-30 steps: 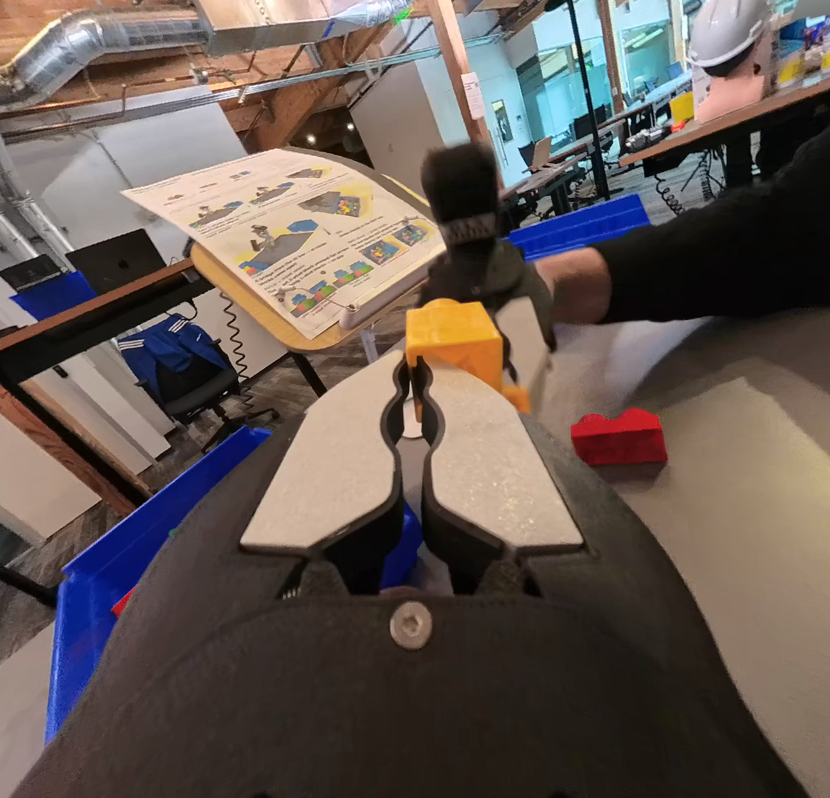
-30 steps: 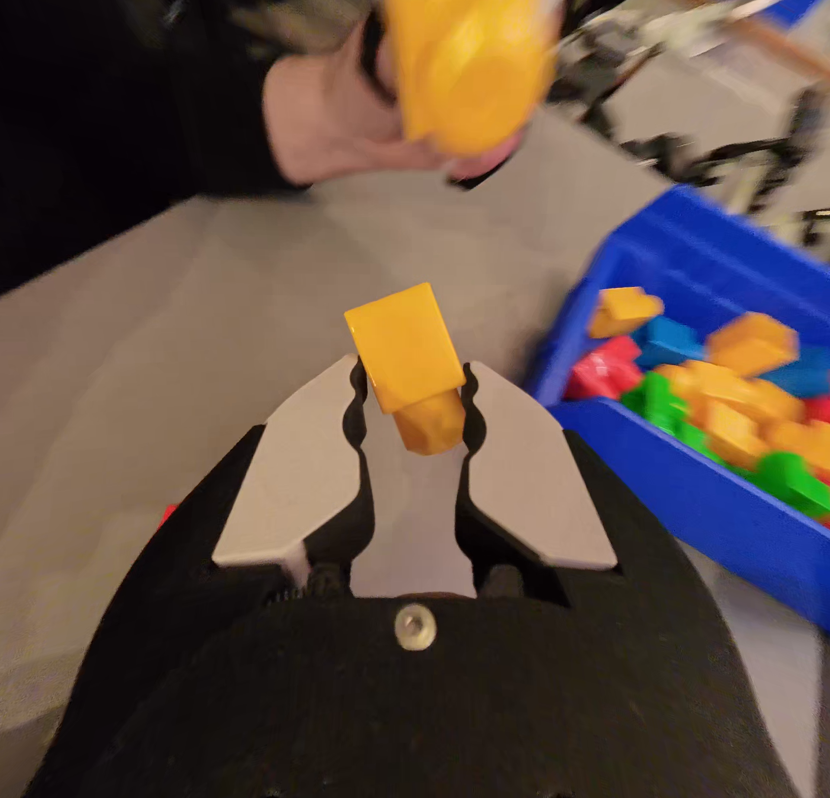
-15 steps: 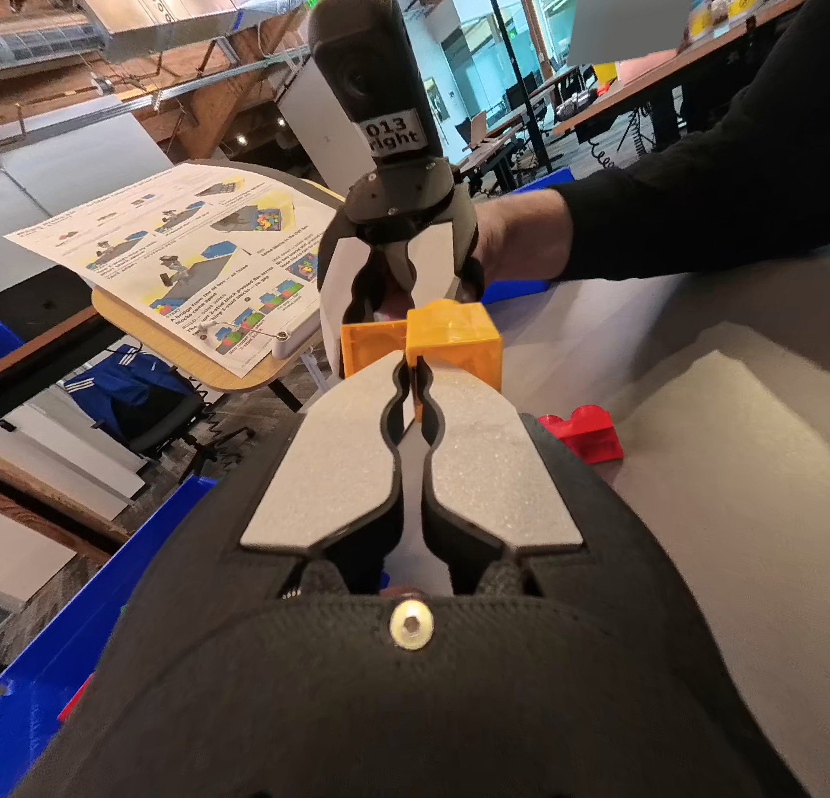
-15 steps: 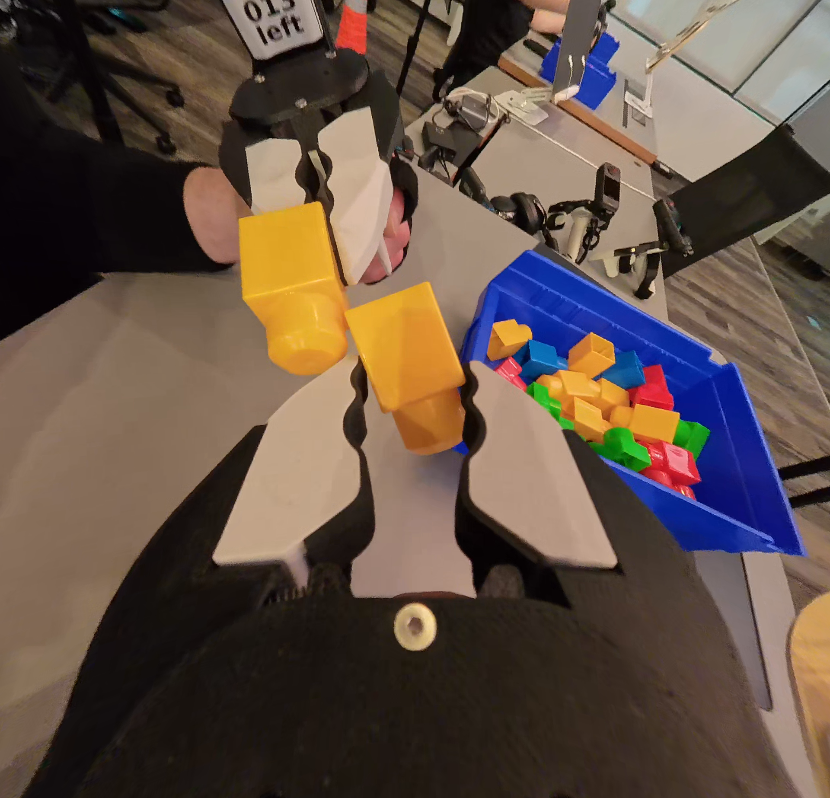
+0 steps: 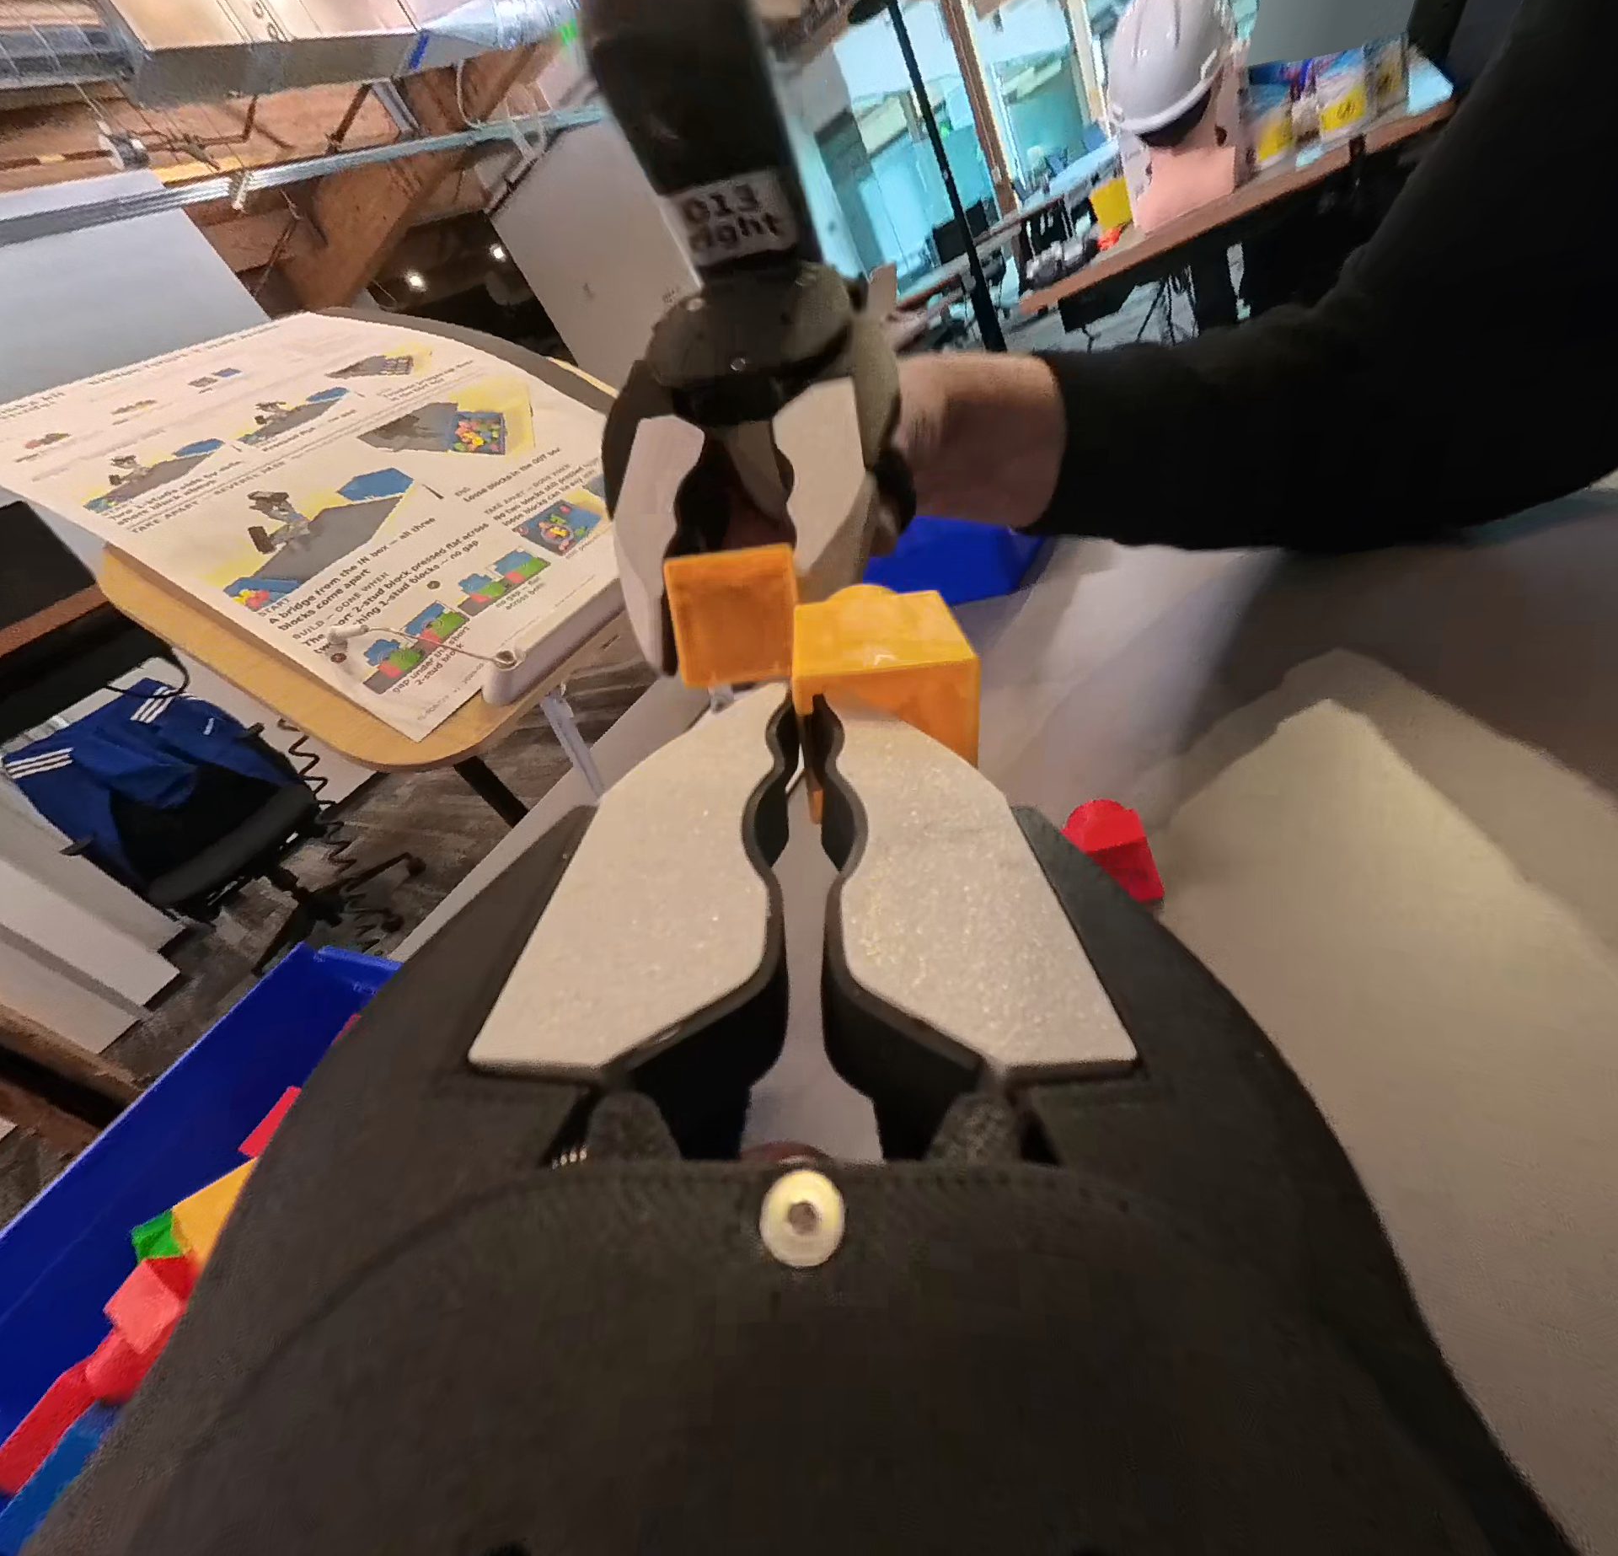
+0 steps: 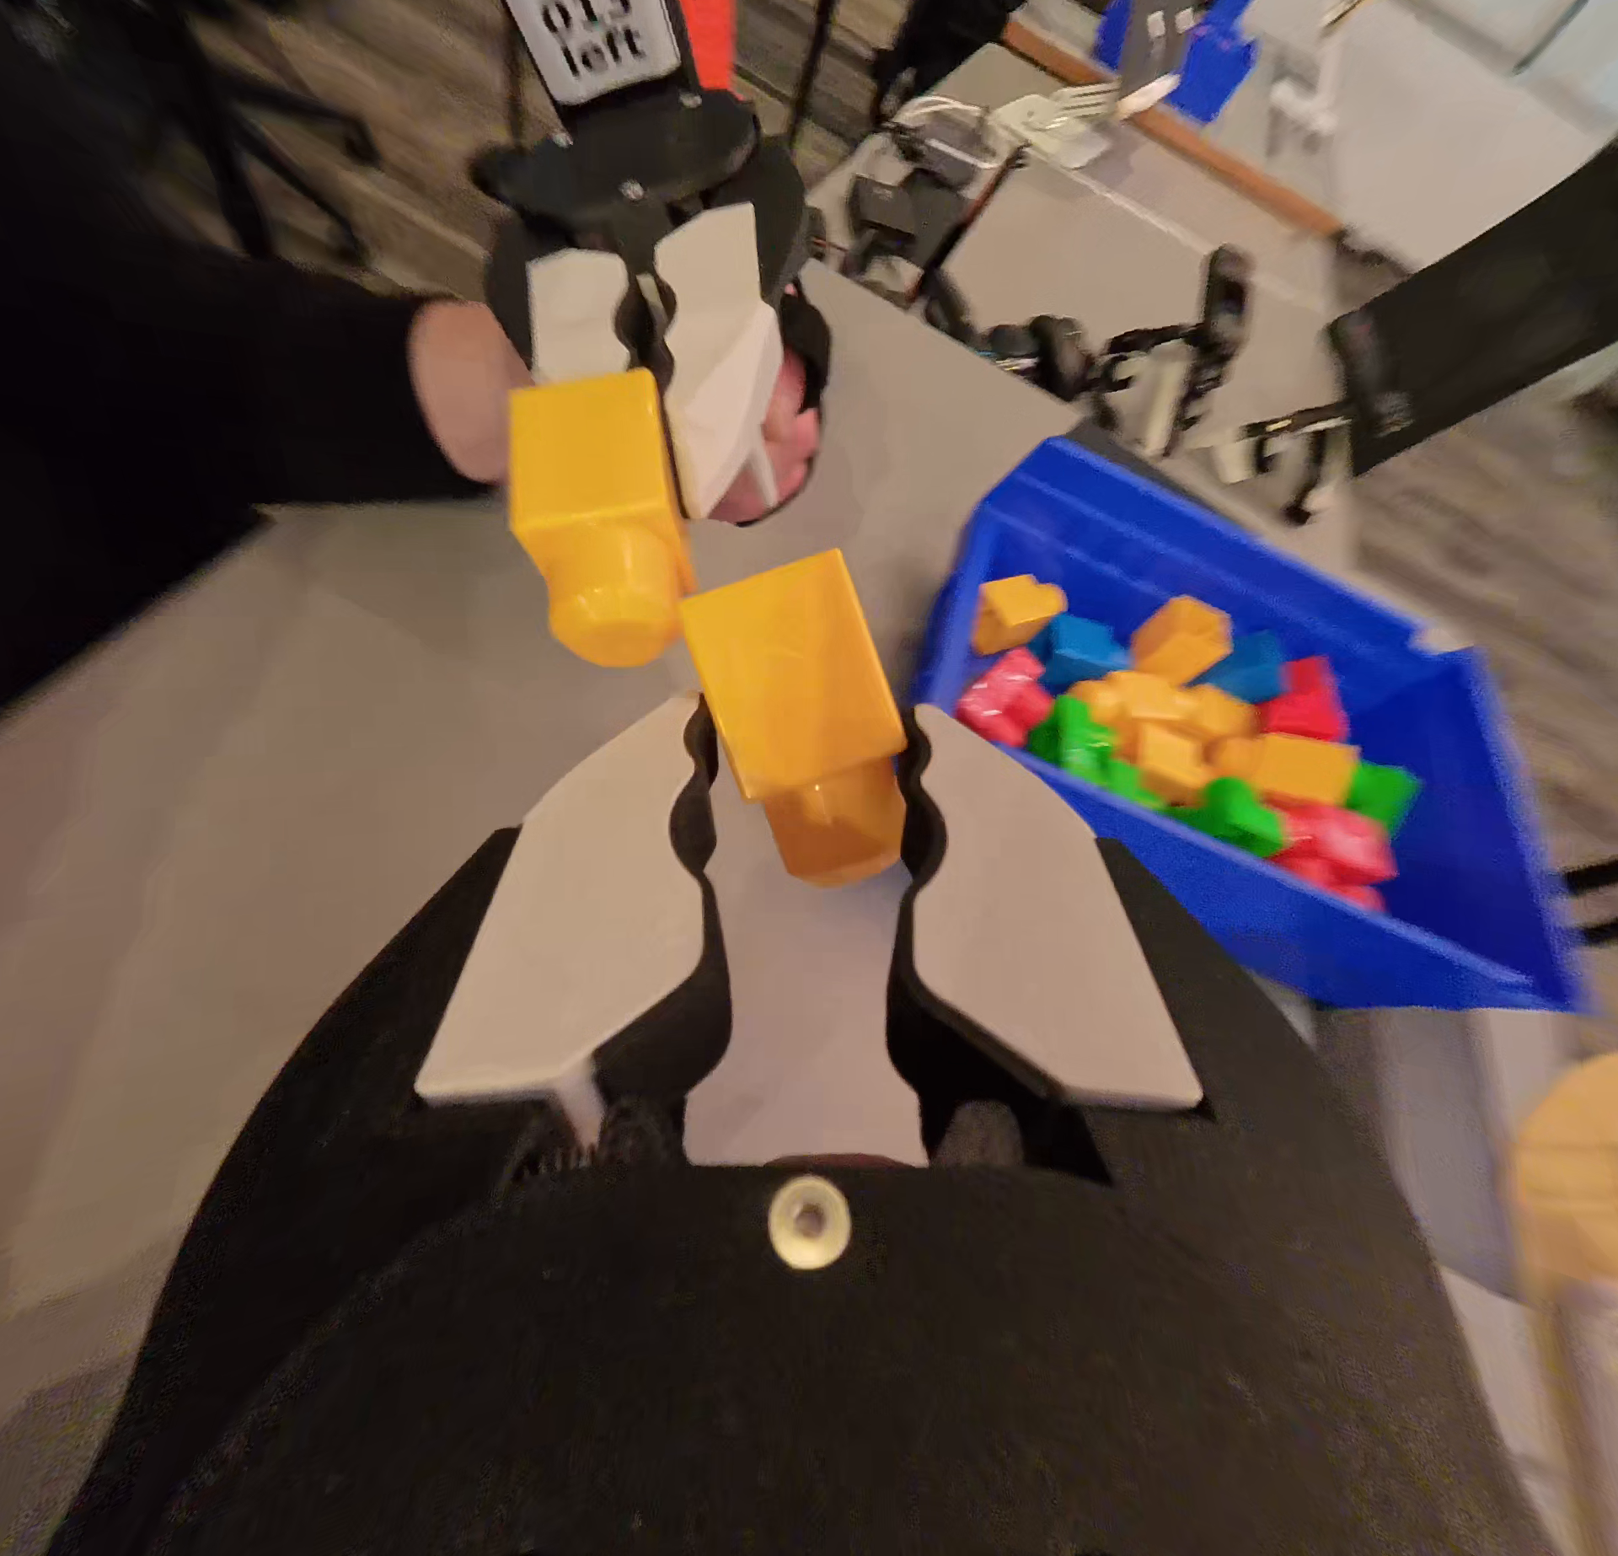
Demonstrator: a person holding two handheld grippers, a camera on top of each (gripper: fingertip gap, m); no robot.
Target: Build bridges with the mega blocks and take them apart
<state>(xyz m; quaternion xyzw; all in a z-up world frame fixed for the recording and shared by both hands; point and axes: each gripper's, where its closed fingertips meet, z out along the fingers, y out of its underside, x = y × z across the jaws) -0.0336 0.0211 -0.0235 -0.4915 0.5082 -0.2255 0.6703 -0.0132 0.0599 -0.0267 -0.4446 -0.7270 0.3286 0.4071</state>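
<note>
— Left hand-held gripper [image 5: 801, 713] in its own view, frame centre: nearly closed fingers pinch the thin wall of a yellow block [image 5: 884, 664]. A red block [image 5: 1114, 848] lies on the counter [image 5: 1366, 945] at right.

— Right view: the right hand-held gripper [image 6: 810, 756] clamps a second yellow block [image 6: 792, 673], centre frame; the blue bin [image 6: 1401, 945] of blocks sits at right.

Silver ducts [image 5: 289, 34] under timber ceiling; office chair [image 5: 210, 822] on wood floor.

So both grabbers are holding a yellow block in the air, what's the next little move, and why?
Probably bring the left gripper's yellow block stud-first into the hollow end of the right gripper's yellow block. They hang close but unjoined, the stud pointing toward the other block.
</note>
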